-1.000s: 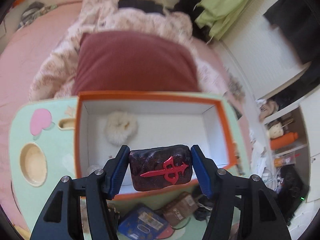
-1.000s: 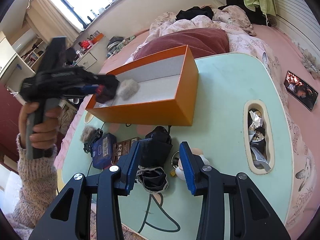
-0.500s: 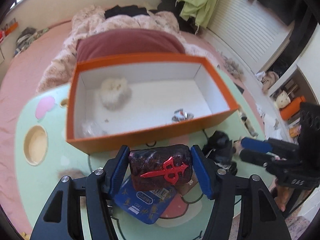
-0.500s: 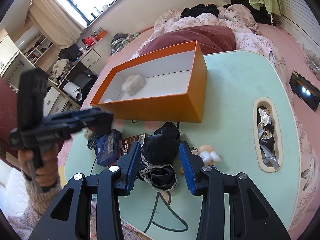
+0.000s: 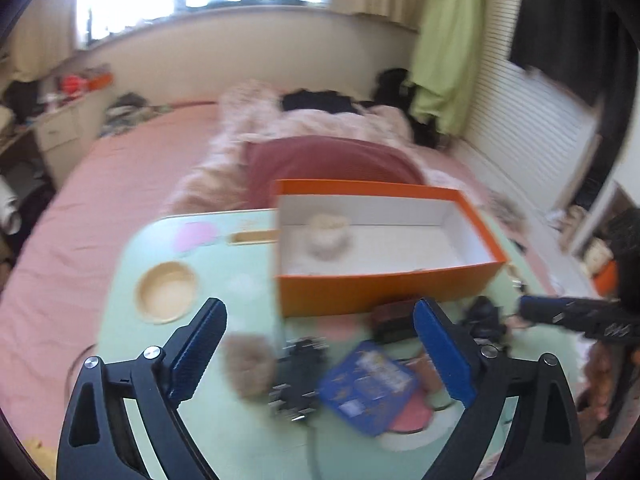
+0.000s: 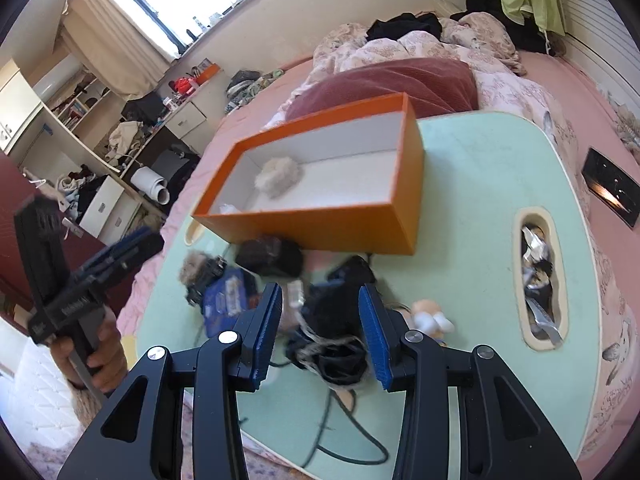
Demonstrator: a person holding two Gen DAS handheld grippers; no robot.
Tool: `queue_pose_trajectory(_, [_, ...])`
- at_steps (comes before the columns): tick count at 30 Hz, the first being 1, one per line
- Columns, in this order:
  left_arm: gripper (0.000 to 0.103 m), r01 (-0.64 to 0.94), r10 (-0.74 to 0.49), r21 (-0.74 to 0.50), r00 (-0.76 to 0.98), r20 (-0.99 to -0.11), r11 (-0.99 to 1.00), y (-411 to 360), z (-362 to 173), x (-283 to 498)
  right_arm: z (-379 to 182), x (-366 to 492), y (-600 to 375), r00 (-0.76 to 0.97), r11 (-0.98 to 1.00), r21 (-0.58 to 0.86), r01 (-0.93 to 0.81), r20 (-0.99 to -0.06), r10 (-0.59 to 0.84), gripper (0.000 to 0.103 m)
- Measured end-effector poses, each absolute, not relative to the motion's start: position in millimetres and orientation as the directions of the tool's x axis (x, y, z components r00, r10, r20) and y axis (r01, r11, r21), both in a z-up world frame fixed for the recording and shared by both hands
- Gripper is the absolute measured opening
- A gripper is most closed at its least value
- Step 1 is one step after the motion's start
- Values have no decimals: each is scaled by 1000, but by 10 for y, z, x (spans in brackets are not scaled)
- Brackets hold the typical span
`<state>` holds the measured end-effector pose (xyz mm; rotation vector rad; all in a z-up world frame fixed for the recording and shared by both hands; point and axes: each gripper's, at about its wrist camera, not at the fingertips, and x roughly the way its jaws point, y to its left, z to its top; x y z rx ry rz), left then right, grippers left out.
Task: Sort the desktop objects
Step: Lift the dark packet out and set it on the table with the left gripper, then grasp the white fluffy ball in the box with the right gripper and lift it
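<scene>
The dark pouch (image 6: 269, 255) lay on the mint-green table (image 6: 480, 200), against the near wall of the orange box (image 6: 332, 222), apart from both grippers. The left gripper (image 5: 320, 344) hung over the clutter with its jaws opening wide and nothing between them; beneath it lay a blue packet (image 5: 370, 384), a fluffy brown ball (image 5: 250, 364) and a black clip (image 5: 300, 376). The right gripper (image 6: 320, 332) stood part open around a black cloth bundle (image 6: 334, 328), though whether its pads pressed on it could not be told. A white pom-pom (image 6: 278, 176) sat inside the box.
</scene>
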<state>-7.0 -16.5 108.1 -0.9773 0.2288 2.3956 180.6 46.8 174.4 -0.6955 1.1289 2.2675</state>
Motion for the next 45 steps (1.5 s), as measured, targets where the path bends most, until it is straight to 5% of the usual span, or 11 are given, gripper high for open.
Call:
queue_pose_trajectory(8, [95, -485, 374, -76, -555, -743, -871, -524, 756, -42, 2169, 764, 951, -741, -509, 606, -611, -665, 97, 54])
queue_pose_trajectory(13, [95, -465, 356, -65, -574, -737, -883, -589, 753, -45, 1857, -148, 1441, -563, -479, 471, -740, -824, 59, 54])
queue_pose_trajectory(19, [95, -454, 377, -100, -574, -727, -885, -682, 784, -82, 1479, -498, 1754, -493, -380, 455, -805, -870, 3, 55])
queue_pose_trajectory(22, [95, -455, 377, -98, -577, -725, -885, -660, 801, -86, 1507, -573, 1673, -415, -459, 354, -815, -909, 35, 42])
queue_pose_trajectory(31, [95, -431, 361, -83, -619, -697, -899, -758, 952, -80, 2098, 191, 1402, -611, -537, 475, -697, -786, 98, 42])
queue_pose_trajectory(37, [95, -429, 378, -110, -614, -693, -897, -766, 1013, -119, 2462, 856, 770, -648, -650, 412, -639, -743, 167, 42])
queue_pose_trajectory(45, [95, -504, 386, -37, -610, -692, -863, -359, 1235, -204, 1916, 1183, -72, -616, -731, 379, -567, -784, 71, 42])
